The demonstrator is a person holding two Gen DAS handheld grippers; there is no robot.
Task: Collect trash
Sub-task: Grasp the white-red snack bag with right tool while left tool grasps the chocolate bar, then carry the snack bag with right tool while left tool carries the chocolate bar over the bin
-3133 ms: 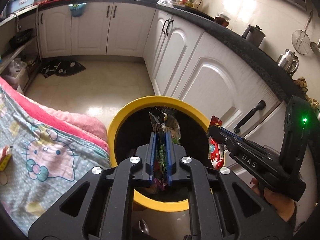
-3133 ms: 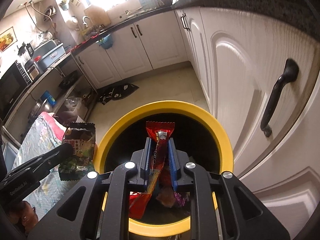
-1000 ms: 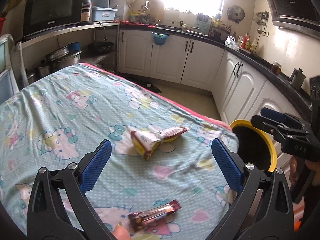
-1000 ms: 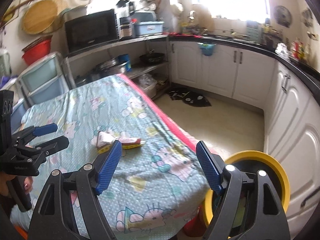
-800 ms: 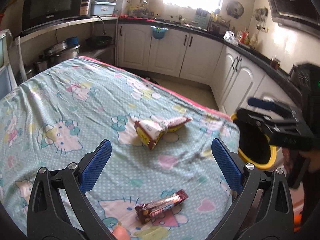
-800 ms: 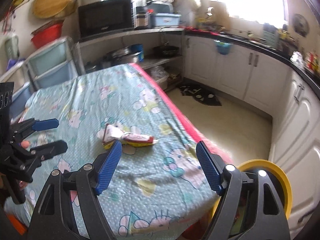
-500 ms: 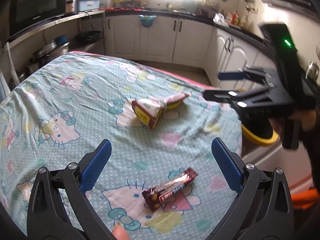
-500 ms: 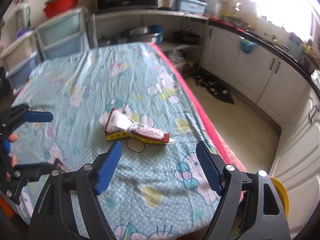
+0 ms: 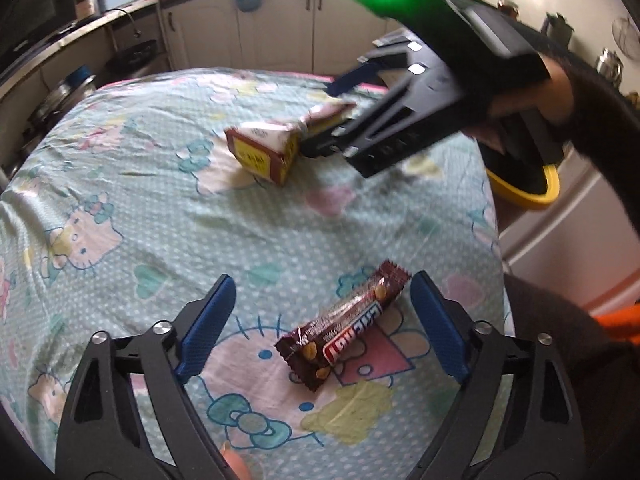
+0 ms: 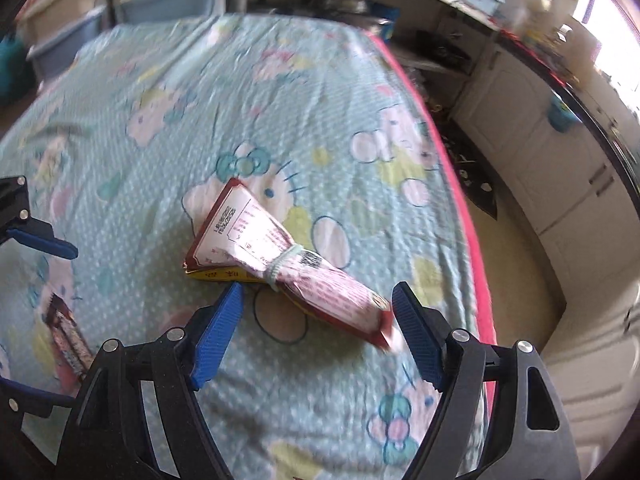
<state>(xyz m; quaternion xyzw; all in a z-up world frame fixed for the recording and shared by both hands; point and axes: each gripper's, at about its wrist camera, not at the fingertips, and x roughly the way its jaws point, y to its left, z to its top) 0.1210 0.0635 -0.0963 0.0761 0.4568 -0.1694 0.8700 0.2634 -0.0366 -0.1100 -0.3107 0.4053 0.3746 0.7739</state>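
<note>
Two spread grippers, left (image 9: 320, 322) closing around brown wrapper (image 9: 343, 326), right (image 10: 316, 330) over tied packet (image 10: 280, 260).

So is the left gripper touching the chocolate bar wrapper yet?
Apart. In the left wrist view the left gripper has its closing jaws on either side of the chocolate bar wrapper, with tablecloth visible between each pad and it.

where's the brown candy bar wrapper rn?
Left wrist view: the brown candy bar wrapper lies on the patterned bedsheet, between the closing left claw's blue pads, untouched, nearer than the tied snack bag.
</note>
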